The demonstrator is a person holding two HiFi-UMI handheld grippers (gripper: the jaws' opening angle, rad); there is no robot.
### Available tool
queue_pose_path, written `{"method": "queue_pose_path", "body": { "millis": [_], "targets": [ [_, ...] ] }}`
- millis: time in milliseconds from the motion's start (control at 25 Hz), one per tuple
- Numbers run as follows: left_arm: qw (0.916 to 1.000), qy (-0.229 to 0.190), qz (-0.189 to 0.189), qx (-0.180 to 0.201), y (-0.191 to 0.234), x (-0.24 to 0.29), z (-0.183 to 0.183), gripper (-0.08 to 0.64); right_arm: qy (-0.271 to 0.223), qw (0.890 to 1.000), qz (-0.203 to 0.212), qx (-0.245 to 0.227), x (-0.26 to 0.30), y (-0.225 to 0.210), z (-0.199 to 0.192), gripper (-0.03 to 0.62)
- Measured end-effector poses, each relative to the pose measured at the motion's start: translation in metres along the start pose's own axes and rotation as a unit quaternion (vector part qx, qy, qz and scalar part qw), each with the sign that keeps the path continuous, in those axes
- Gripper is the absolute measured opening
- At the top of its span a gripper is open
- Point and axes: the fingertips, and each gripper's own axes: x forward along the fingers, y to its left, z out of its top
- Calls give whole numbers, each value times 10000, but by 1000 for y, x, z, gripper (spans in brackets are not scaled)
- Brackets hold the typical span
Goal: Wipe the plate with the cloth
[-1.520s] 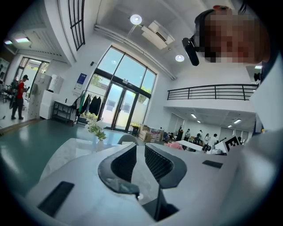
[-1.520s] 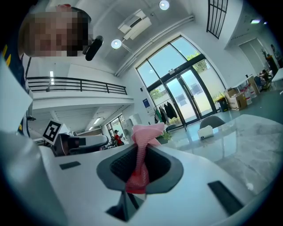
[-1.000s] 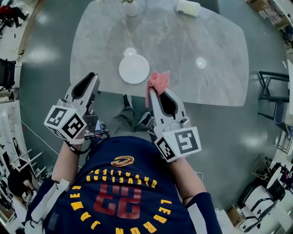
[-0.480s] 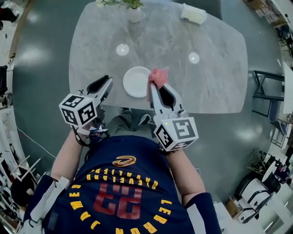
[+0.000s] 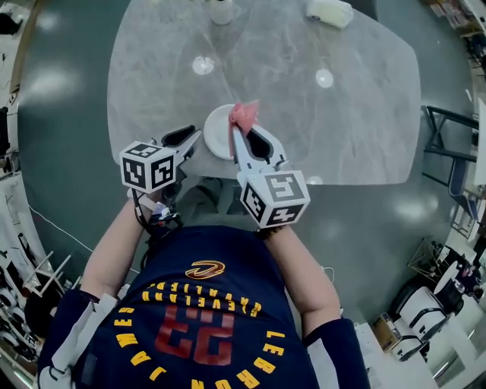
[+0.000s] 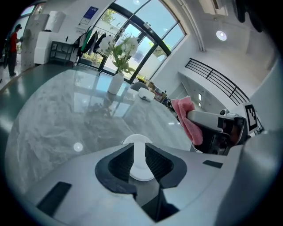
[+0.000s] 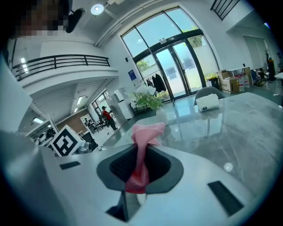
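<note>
Head view. A white plate (image 5: pixel 216 134) is seen lying on the marble table (image 5: pixel 326 129), just inside the near edge, in front of the person. The left gripper (image 5: pixel 190 138) is held at the table edge with its tips just beside the plate's left rim; contact cannot be told. The right gripper (image 5: pixel 241 134) is held over the plate's right part, and a pink cloth (image 5: pixel 244 114) is bunched at its tips, above the plate's far right rim. The far and right parts of the tabletop are bare. Only a white vase (image 5: pixel 222 11) and a white box-like object (image 5: pixel 329 12) are noted, both at the far edge, well apart from the plate. A dark chair frame (image 5: pixel 451 144) stands beyond the table's right edge, on open grey floor.

Left gripper view. The jaws are seen apart by a narrow gap and nothing is clamped. The plate shows through the gap and is wider than it. The right gripper is seen at the right with the cloth hanging from its tip. Bare marble extends ahead to the vase.

Right gripper view. The jaws are closed on the cloth. It is pinched between the pads, with a crumpled end standing up past the tips and a lower end hanging below. The plate is almost wholly hidden under the jaws. Clear tabletop is seen to the right.
</note>
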Motion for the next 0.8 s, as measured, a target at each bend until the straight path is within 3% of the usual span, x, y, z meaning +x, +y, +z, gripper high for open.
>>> {"method": "queue_pose_path", "body": {
  "millis": [320,560,800],
  "targets": [
    [9947,588,500,-673,25,41,-36,72,739,9968,287,111,40,-25,-44,41],
    [9871,932,474,-1216,30,58,-57,103,1130,9923,408,305,60,-33,-67,41],
    [9816,1071,599,-1463,42,59,-69,103,1480,9873,503,298,79,-28,-93,40]
  ]
}}
